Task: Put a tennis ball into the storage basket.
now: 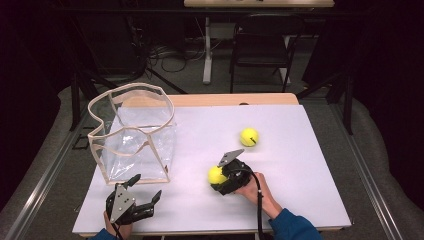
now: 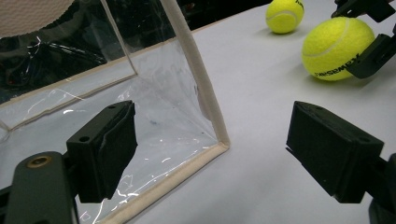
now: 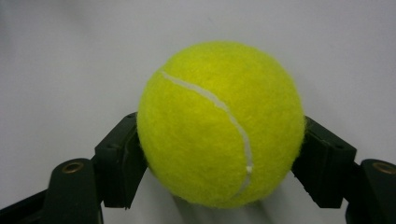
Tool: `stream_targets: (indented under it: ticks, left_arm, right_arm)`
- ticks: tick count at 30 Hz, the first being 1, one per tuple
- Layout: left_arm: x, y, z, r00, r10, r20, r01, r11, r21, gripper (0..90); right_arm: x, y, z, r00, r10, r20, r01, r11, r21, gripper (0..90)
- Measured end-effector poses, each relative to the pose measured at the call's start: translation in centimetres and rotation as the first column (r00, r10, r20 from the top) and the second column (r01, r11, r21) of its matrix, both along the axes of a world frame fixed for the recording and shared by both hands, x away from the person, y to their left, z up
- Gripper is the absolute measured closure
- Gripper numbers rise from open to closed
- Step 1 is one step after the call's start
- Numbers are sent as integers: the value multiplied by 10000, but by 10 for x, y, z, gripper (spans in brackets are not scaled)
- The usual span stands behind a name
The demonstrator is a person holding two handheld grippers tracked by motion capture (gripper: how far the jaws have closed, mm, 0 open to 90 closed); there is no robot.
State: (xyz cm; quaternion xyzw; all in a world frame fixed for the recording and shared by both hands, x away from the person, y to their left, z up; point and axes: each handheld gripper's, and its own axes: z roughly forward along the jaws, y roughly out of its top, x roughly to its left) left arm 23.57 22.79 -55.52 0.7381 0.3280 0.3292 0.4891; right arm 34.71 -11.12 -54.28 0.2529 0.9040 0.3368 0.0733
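Note:
A yellow tennis ball (image 1: 216, 174) (image 3: 219, 121) rests on the white table top (image 1: 300, 190), right of centre near the front. My right gripper (image 1: 221, 178) (image 3: 219, 161) is shut on it, one black pad (image 3: 119, 158) pressed to each side. A second tennis ball (image 1: 249, 136) (image 2: 285, 15) lies loose farther back and to the right. At the front left, my left gripper (image 1: 146, 186) (image 2: 217, 154) stands open with nothing between its pads, just in front of the near corner of a clear plastic bag (image 1: 135, 135) (image 2: 163, 116). In the left gripper view the held ball (image 2: 337, 49) is at the upper right.
The clear bag stands upright with a cream-trimmed open mouth on the table's left half. Behind the table are a dark chair (image 1: 262, 47) and a white table leg (image 1: 207, 50). Bare white surface lies along the front between the two grippers.

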Motion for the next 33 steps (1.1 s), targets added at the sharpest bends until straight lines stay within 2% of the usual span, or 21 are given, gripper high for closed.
stream_targets:
  ticks: [13,24,33]
  left_arm:
    - [0,0,0,10000,-7,-10,7,10000,5,159]
    - [0,0,1,10000,-16,47,16,10000,35,159]
    - [0,0,0,10000,-15,25,15,10000,60,159]
  right_arm:
    - [-3,-2,5,9997,85,223,-89,9998,196,260]
    - [-5,-4,11,9985,-119,538,100,9993,349,261]
    - [-7,-8,18,9958,-233,883,172,9975,691,261]
